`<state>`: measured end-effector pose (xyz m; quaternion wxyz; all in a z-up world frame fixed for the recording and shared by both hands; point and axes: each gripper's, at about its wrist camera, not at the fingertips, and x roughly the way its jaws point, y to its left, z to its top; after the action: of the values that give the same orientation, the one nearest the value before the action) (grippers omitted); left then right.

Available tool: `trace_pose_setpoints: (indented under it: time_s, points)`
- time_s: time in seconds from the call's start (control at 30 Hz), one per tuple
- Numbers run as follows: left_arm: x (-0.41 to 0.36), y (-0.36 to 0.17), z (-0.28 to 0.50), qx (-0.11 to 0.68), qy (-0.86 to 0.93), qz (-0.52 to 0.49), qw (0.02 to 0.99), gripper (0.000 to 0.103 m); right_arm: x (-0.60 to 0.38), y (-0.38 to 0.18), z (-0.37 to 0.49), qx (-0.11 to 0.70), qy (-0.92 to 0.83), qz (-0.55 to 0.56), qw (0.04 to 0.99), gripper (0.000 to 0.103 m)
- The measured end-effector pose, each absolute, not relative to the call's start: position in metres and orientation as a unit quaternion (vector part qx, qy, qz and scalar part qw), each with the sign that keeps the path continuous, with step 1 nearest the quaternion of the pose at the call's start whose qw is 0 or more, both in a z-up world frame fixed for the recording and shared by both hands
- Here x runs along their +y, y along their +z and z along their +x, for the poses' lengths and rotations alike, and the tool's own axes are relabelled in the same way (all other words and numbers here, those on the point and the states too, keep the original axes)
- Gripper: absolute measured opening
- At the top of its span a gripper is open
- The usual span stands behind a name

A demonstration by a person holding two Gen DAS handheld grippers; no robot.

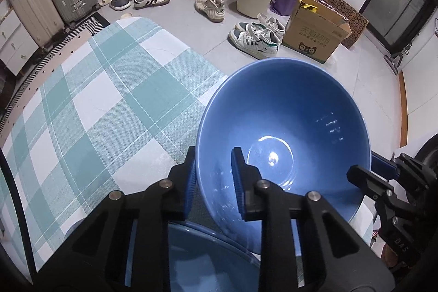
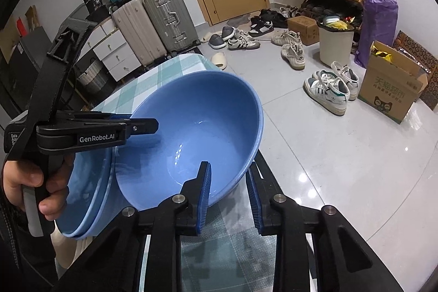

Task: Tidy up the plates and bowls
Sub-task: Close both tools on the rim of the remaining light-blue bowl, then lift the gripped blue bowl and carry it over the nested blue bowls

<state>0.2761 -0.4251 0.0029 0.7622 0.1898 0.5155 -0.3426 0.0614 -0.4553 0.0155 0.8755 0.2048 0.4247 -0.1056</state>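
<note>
**Two grippers clamped on one blue bowl above a checked tabletop**

Black jaws with ribbed blue pads fill the lower edge of both views. From the left wrist, the left gripper is nearly closed over the near wall of the deep, glossy blue ceramic bowl, one pad outside, one inside. From the right wrist, the right gripper straddles the opposite rim; its inner pad lies against the wall, while contact of the outer pad cannot be confirmed. The bowl sits tilted at the corner of the table covered in a teal-and-white checked cloth. Progress appears early: the bowl is gripped but not placed. Only the right view shows the stacked pale blue plates beside the bowl and the person's hand on the left tool's handle; the left view shows just one blue rim below the bowl.
</note>
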Motion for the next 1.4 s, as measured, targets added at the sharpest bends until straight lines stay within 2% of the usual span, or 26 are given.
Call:
trace_pose_setpoints:
  time_s: [0.6,1.4]
  points:
    - [-0.435,0.035,0.25,0.483,-0.368,0.175,0.775,0.021,-0.455,0.041,0.038,0.403,-0.133,0.206,0.882,0.028]
    - [-0.401,0.125,0.179,0.411,-0.389,0.141,0.812,0.021,-0.436,0.109,-0.011,0.351,-0.139,0.189,0.906,0.028]
